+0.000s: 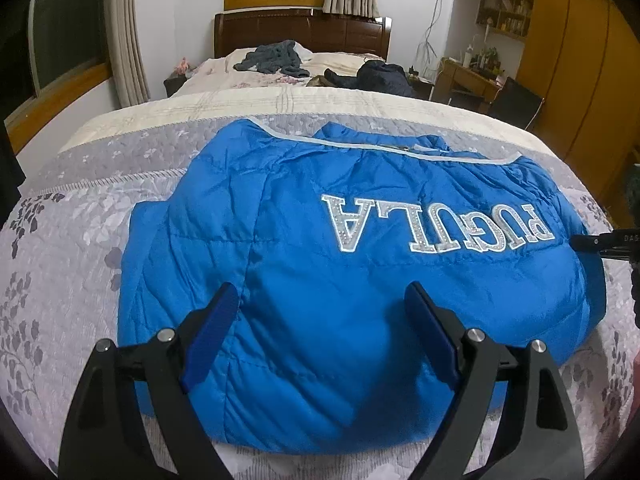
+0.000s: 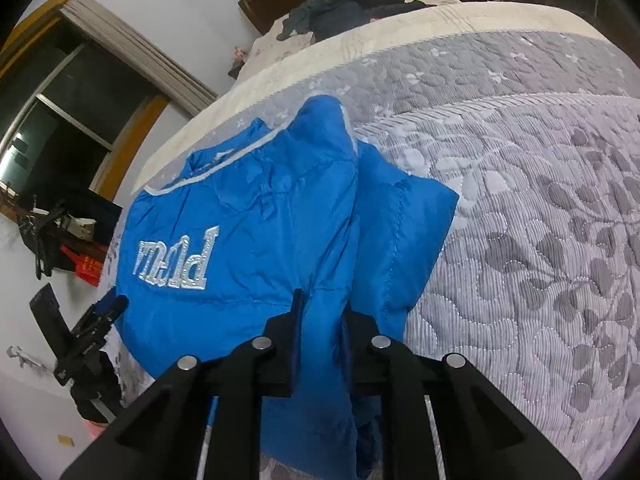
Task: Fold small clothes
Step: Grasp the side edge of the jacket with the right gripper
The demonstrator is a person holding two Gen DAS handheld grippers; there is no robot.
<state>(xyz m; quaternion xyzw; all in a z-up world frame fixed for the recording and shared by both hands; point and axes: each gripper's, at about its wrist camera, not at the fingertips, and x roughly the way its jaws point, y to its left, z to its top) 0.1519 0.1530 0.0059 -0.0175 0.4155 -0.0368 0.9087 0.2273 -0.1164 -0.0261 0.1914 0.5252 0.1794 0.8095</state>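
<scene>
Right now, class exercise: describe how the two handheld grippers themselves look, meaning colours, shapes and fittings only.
The left gripper has matte black angular arms, round silver pins at the joints and two flat dark blue pads. The right gripper has the same black linkage arms and silver pins; its fingers look dark, the pad colour hard to tell. No cables show, and no sleeves either.

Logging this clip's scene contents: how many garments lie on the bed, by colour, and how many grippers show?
Blue jacket: 1
Grey garment near the headboard: 1
Dark garment near the headboard: 1
Grippers: 2, the left gripper open over the jacket, the right gripper shut on the jacket
Total: 5
</scene>
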